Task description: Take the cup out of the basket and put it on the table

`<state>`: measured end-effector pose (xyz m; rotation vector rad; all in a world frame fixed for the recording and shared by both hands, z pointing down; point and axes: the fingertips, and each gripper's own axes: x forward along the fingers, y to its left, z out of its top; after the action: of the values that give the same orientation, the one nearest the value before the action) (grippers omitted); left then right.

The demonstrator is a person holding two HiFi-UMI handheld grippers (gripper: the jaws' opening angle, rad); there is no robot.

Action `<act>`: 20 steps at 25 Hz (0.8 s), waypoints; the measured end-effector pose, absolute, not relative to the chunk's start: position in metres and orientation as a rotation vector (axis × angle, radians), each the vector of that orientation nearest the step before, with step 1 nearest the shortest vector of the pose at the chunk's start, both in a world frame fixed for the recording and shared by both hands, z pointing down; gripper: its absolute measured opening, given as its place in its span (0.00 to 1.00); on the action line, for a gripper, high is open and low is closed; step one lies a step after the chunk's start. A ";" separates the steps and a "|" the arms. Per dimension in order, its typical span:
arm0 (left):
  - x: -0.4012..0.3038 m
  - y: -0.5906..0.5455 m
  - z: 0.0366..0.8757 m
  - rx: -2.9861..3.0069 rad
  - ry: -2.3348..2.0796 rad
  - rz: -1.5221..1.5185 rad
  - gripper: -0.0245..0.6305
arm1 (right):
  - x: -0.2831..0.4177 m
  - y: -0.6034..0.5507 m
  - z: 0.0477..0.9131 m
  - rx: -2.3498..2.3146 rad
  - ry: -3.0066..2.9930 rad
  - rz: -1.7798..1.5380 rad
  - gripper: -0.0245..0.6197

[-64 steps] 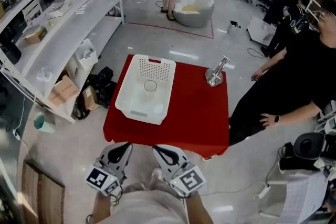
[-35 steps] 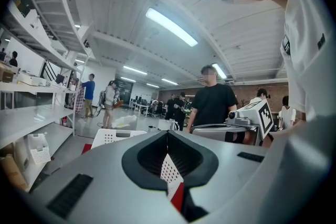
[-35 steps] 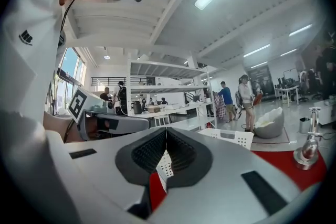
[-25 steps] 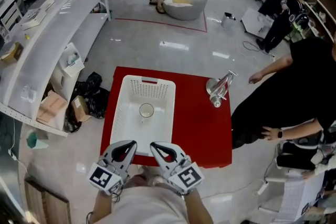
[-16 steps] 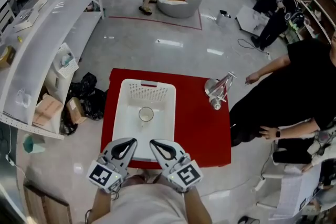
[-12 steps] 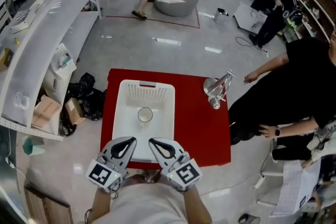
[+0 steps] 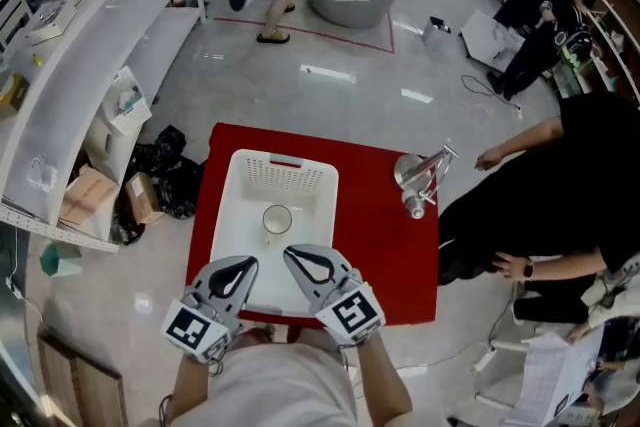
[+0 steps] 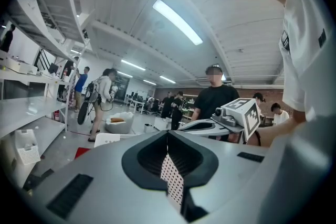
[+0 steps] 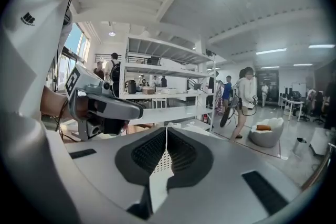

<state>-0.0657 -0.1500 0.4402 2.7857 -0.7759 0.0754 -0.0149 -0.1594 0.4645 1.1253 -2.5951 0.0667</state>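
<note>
A clear cup (image 7: 277, 218) stands upright inside the white plastic basket (image 7: 232, 220) on the red table (image 7: 380, 255). Both grippers are held side by side at the table's near edge, pointing towards the basket. The tips of my left gripper (image 7: 244, 263) and my right gripper (image 7: 291, 254) reach over the basket's near rim, short of the cup. Both are shut with nothing between the jaws. In the left gripper view the left gripper (image 8: 168, 135) shows its jaws meeting. The right gripper (image 9: 167, 131) looks the same in the right gripper view.
A shiny metal stand (image 7: 419, 178) sits on the table's right side. A person in black (image 7: 560, 195) sits close to the table's right edge. Long white shelves (image 7: 90, 65) run along the left, with boxes and bags (image 7: 150, 190) on the floor beside the table.
The table and basket have come nearer in the head view. Both grippers stay shut, and their tips now overlap the basket's near rim.
</note>
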 end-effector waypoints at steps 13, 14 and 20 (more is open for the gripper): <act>-0.063 -0.174 0.444 2.709 -0.933 0.088 0.05 | -0.024 -0.211 0.494 0.695 -2.482 -0.098 0.11; -0.063 -0.175 0.445 2.705 -0.937 0.091 0.05 | -0.026 -0.212 0.498 0.655 -2.469 -0.113 0.15; -0.064 -0.179 0.452 2.691 -0.947 0.099 0.05 | -0.030 -0.222 0.539 0.394 -2.278 -0.254 0.26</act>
<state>-0.0638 -0.1788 0.4521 2.6905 -0.9469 0.0988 -0.0296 -0.2222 0.5385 0.3937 -2.2775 -0.2537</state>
